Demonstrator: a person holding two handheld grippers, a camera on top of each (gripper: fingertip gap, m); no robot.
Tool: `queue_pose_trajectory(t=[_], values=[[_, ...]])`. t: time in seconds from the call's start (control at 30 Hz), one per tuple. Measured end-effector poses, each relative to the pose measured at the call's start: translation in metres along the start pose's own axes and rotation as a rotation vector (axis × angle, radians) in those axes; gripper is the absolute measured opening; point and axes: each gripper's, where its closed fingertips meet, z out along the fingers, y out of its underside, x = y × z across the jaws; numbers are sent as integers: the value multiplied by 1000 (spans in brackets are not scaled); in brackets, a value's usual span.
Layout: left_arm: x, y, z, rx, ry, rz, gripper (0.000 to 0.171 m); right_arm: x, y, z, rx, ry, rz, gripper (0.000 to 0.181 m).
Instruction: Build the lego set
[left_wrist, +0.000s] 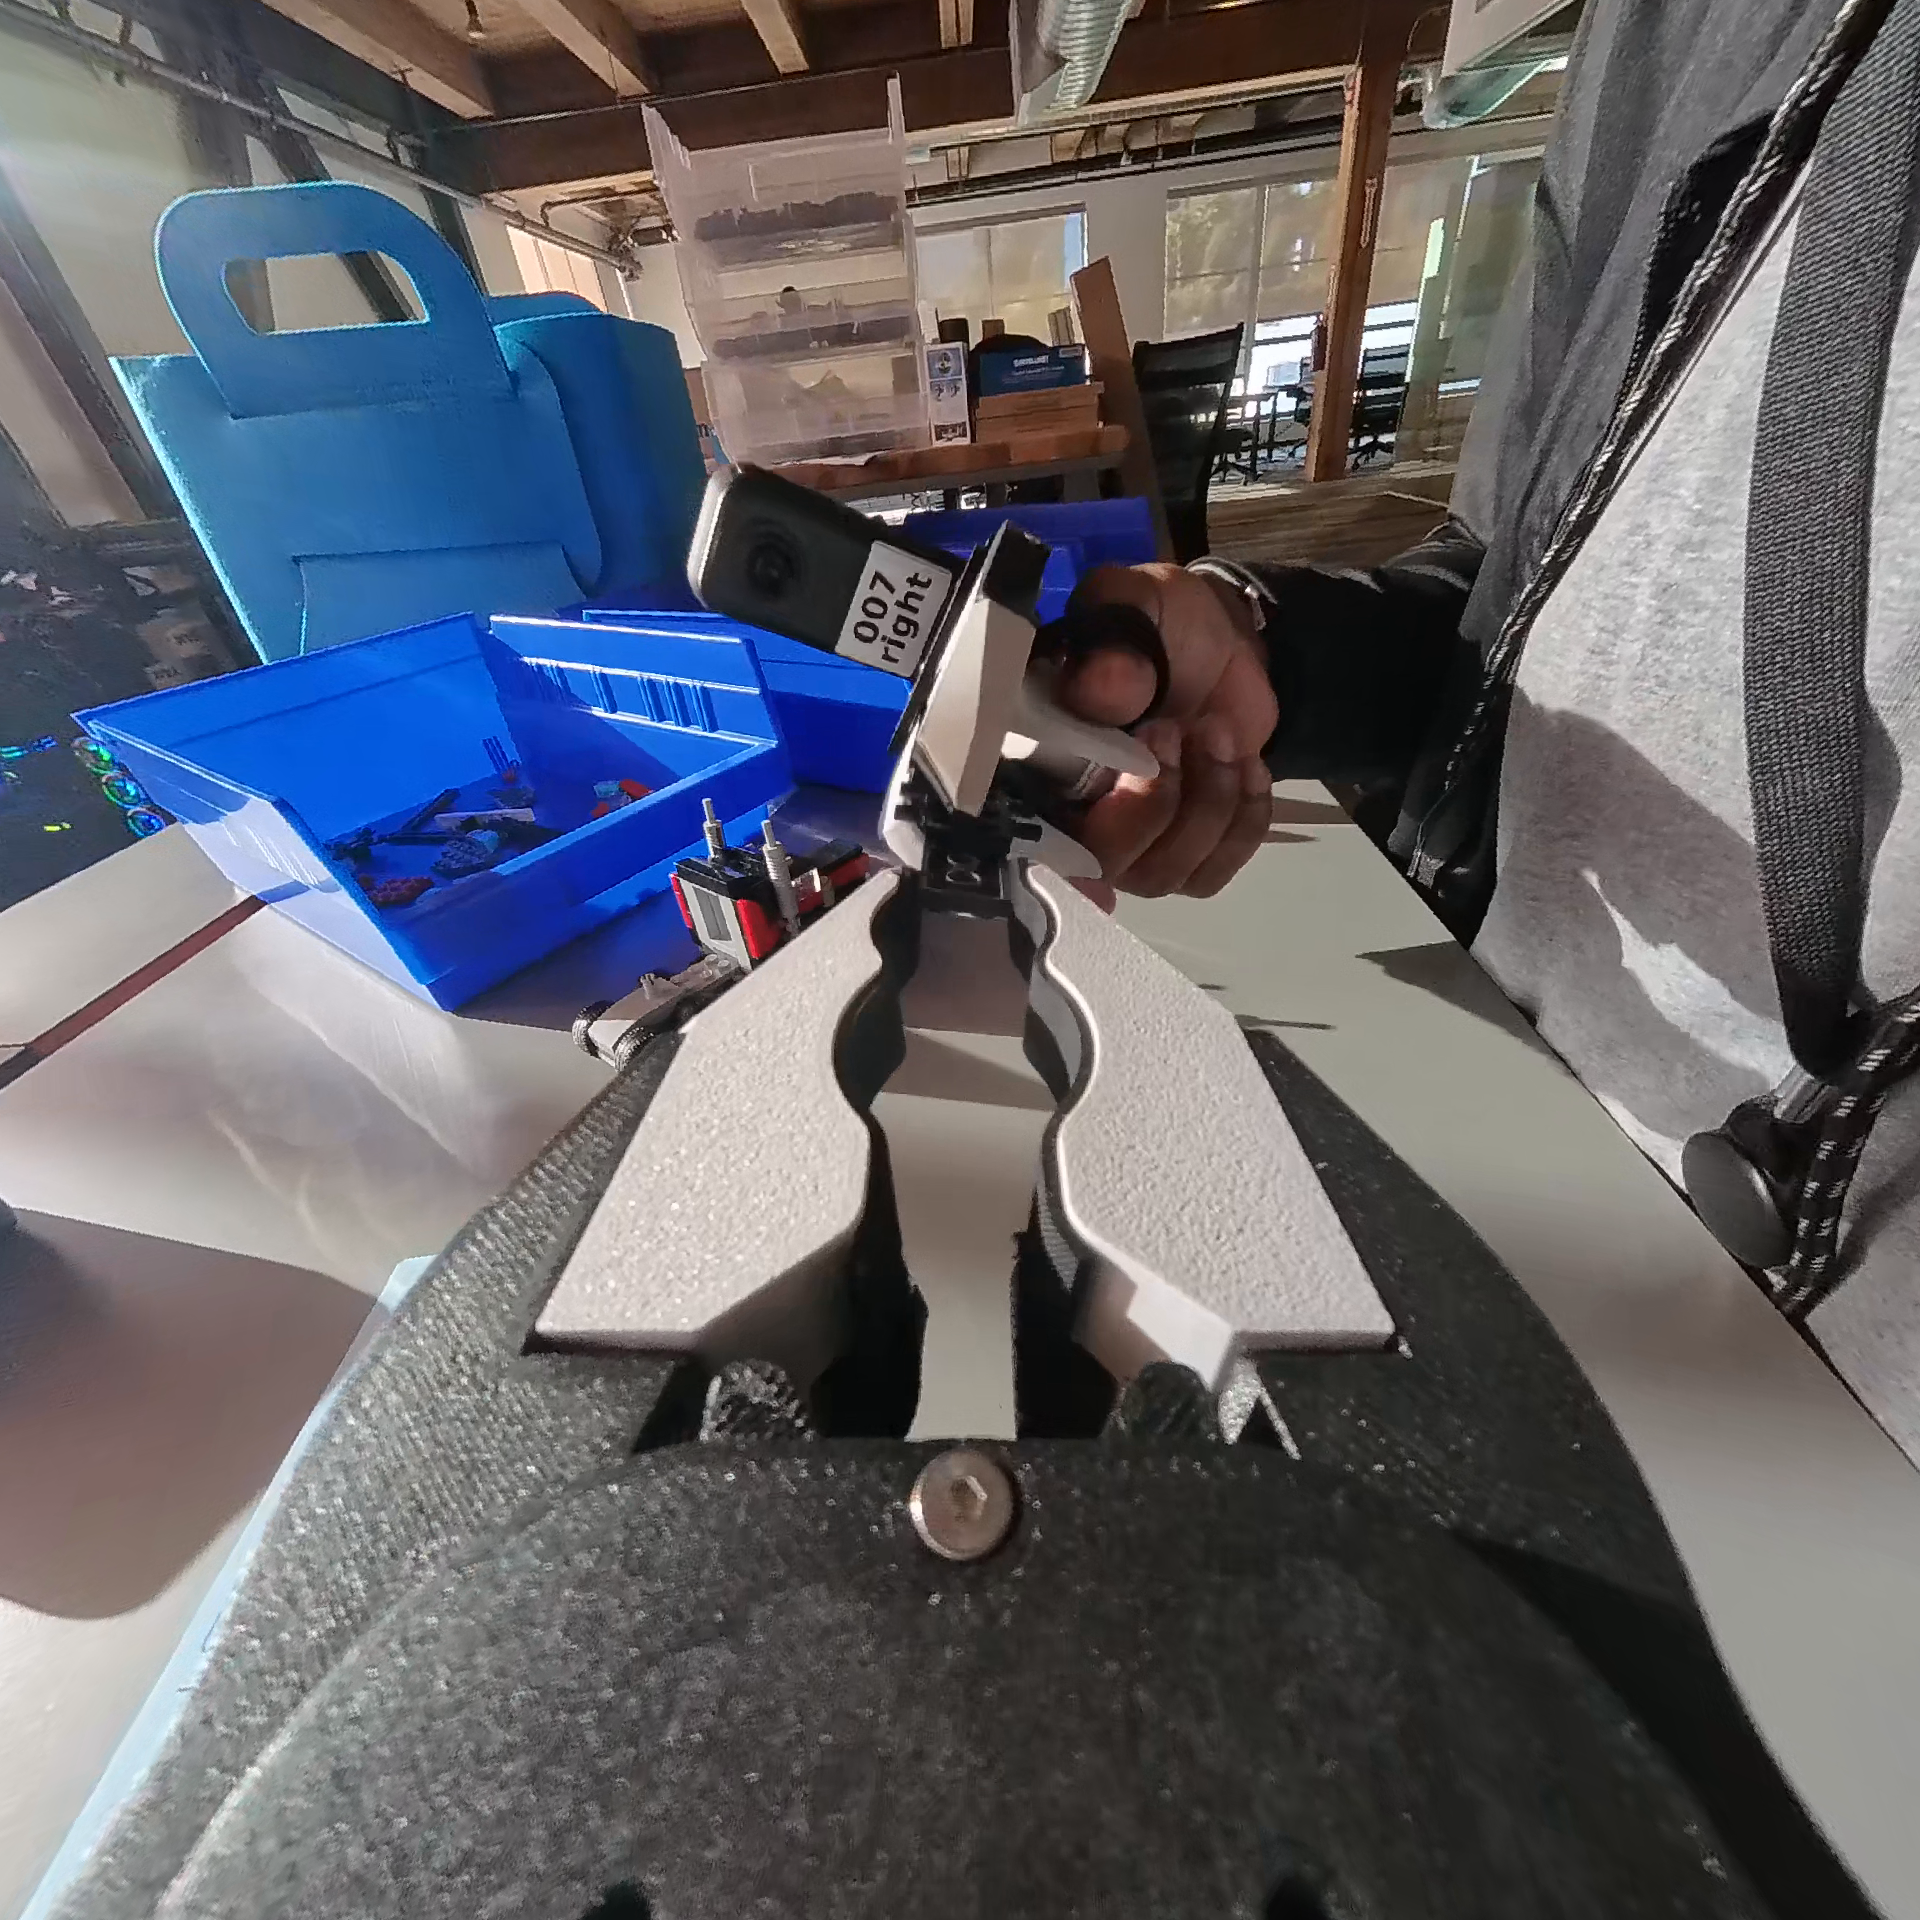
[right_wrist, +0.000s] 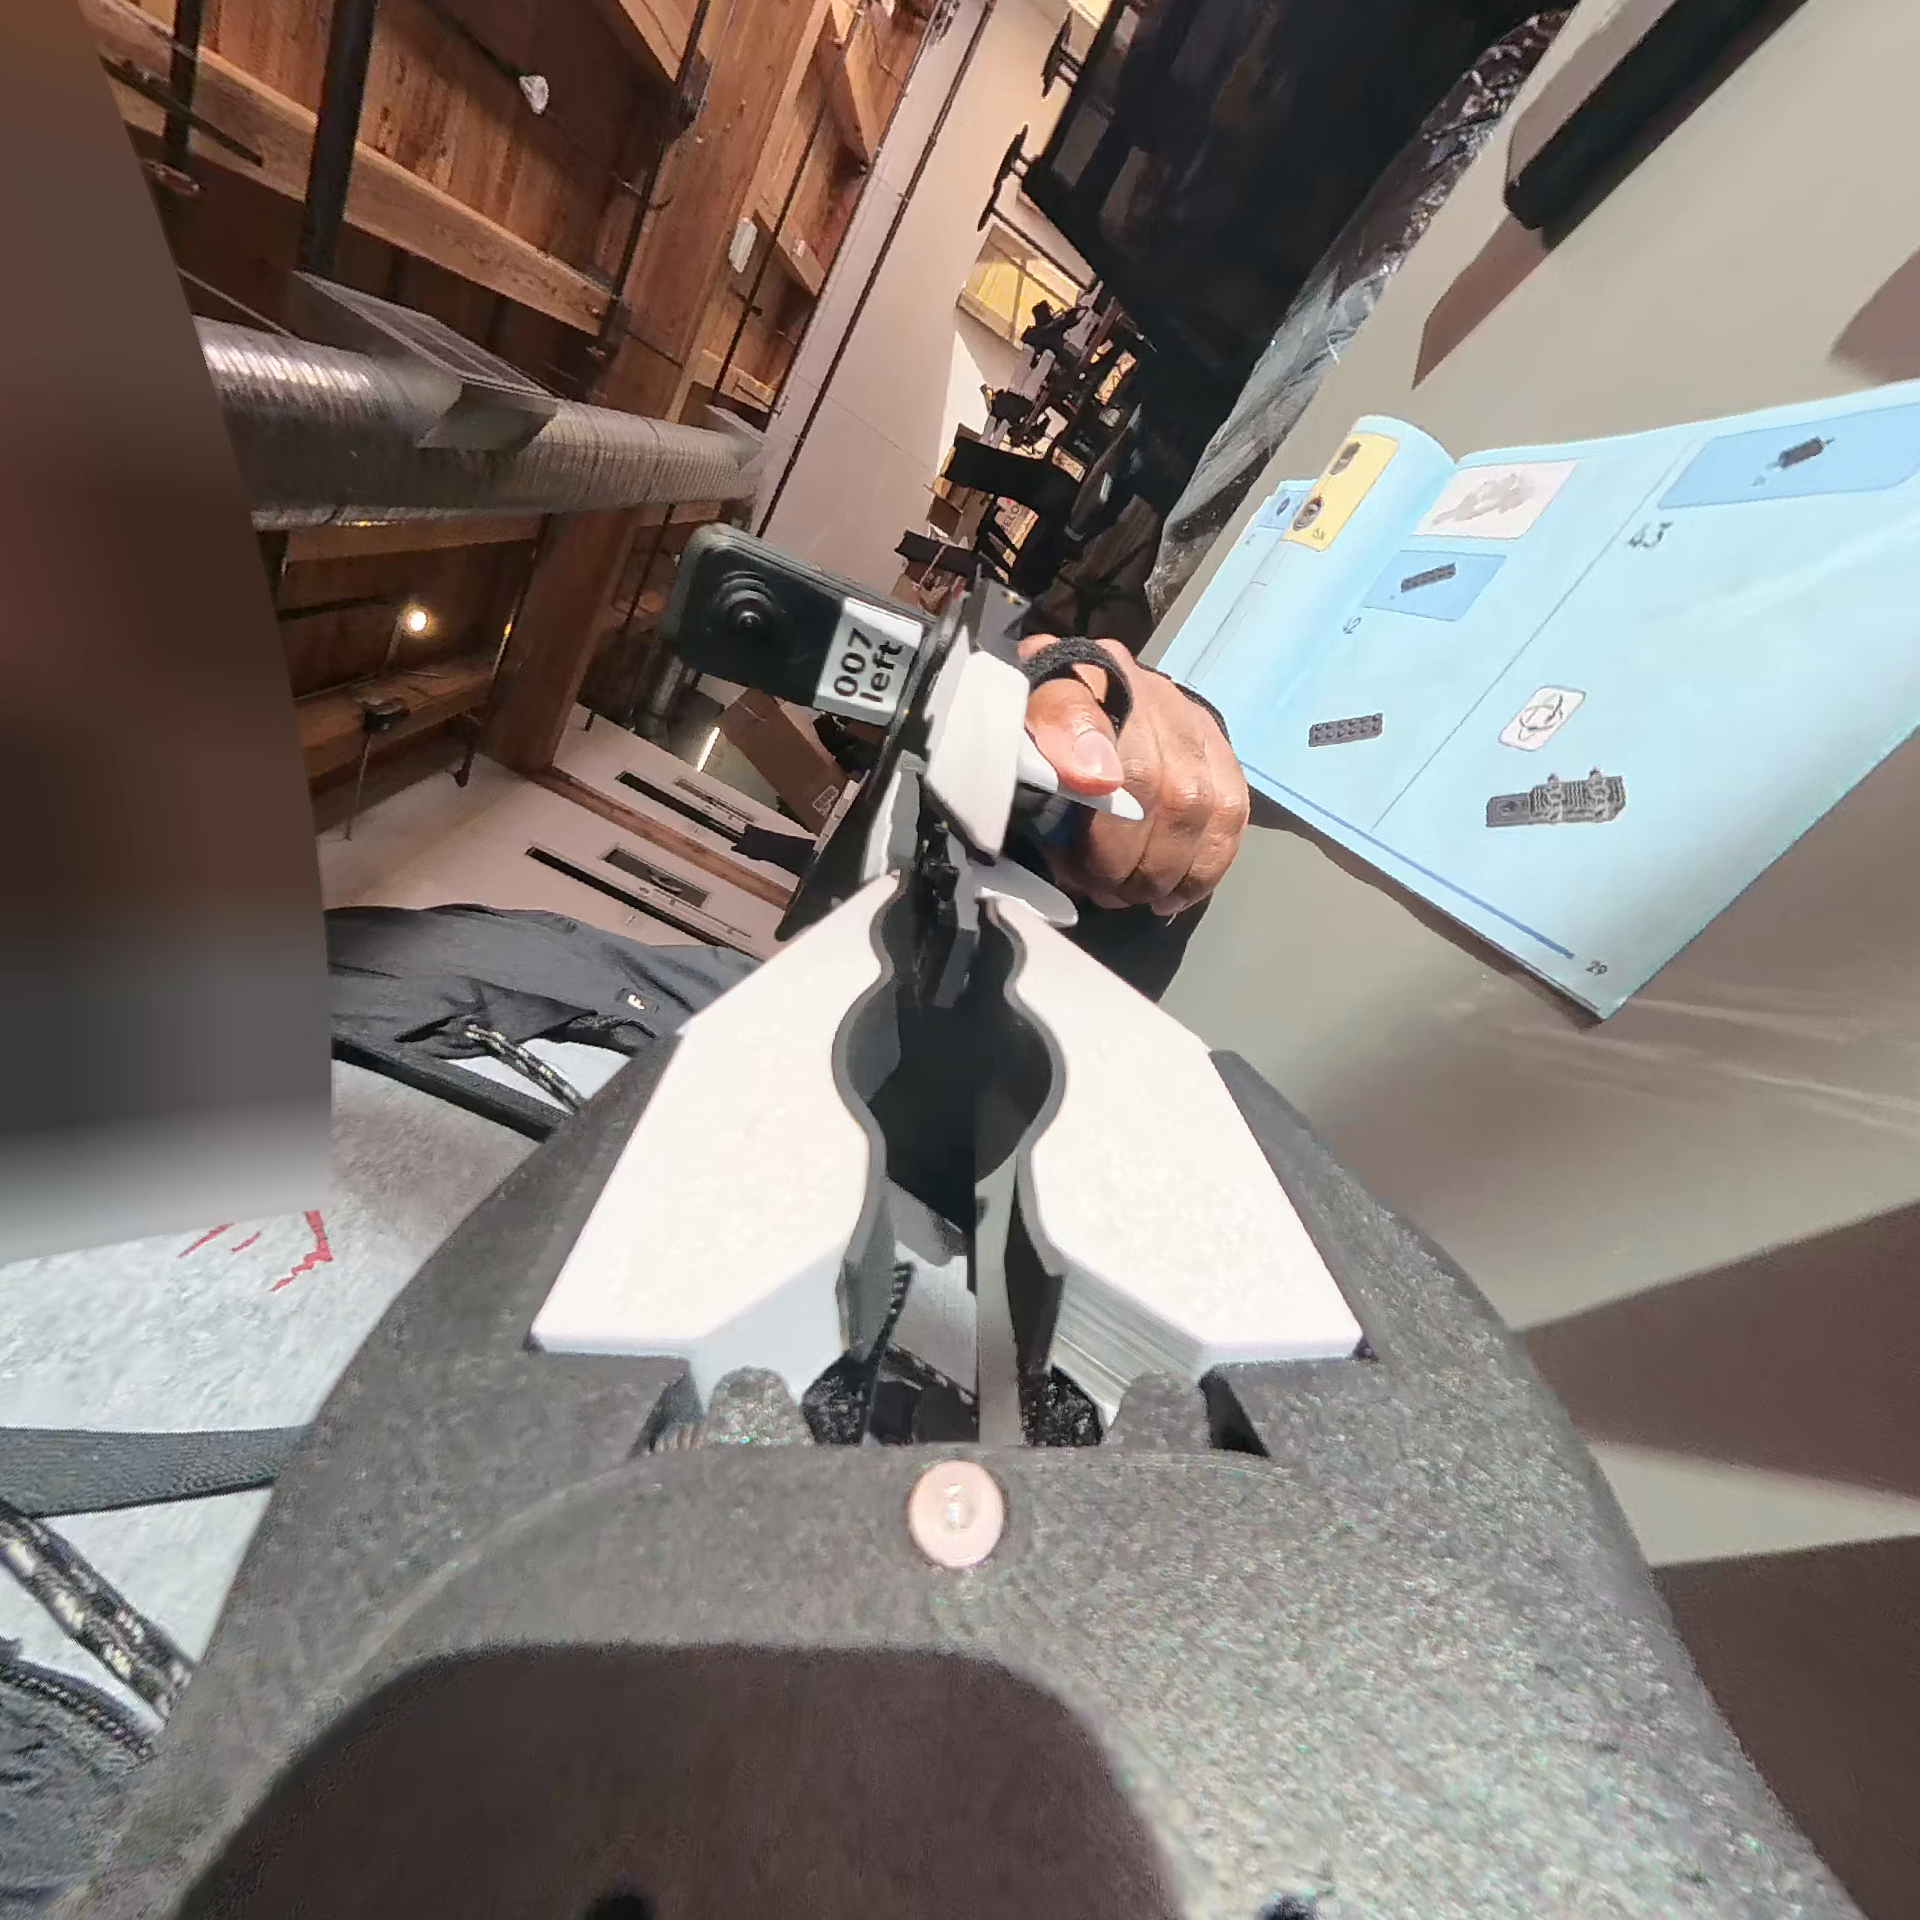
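Both grippers face each other tip to tip above the white table and pinch one small black lego assembly (left_wrist: 961, 878) between them. My left gripper (left_wrist: 964, 891) is shut on its near end. My right gripper (left_wrist: 982, 831), held by a hand, grips the far end. In the right wrist view my right gripper (right_wrist: 940, 916) is shut on the same black assembly (right_wrist: 948, 961), with the left gripper (right_wrist: 956, 862) opposite. A red and black truck cab (left_wrist: 769, 894) and a grey wheeled chassis (left_wrist: 644, 1013) stand on the table behind.
Blue bins (left_wrist: 312, 831) with several loose lego pieces sit at the left, with a blue felt bag (left_wrist: 395, 436) behind. An open light-blue instruction booklet (right_wrist: 1610, 675) lies on the table. A person in a grey hoodie (left_wrist: 1714, 727) stands close at the right.
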Motion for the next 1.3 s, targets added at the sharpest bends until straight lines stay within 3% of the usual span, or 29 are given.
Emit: queue_pose_trajectory(t=[0.23,0.43,0.73,0.97,1.3], values=[[-1,-1,-1,8,5,-32,17,-5,-3,1,-11,55,-226,9],[1,-2,-1,27,84,-228,34,-8,-5,4,-32,113,-430,10],[-1,-19,-8,141,162,-428,15,-15,-6,8,-48,167,-696,10],[4,-19,-6,129,169,-402,11,-18,-4,11,-69,183,-825,11],[8,-22,-6,148,163,-295,10,-23,0,11,-68,142,-851,11]])
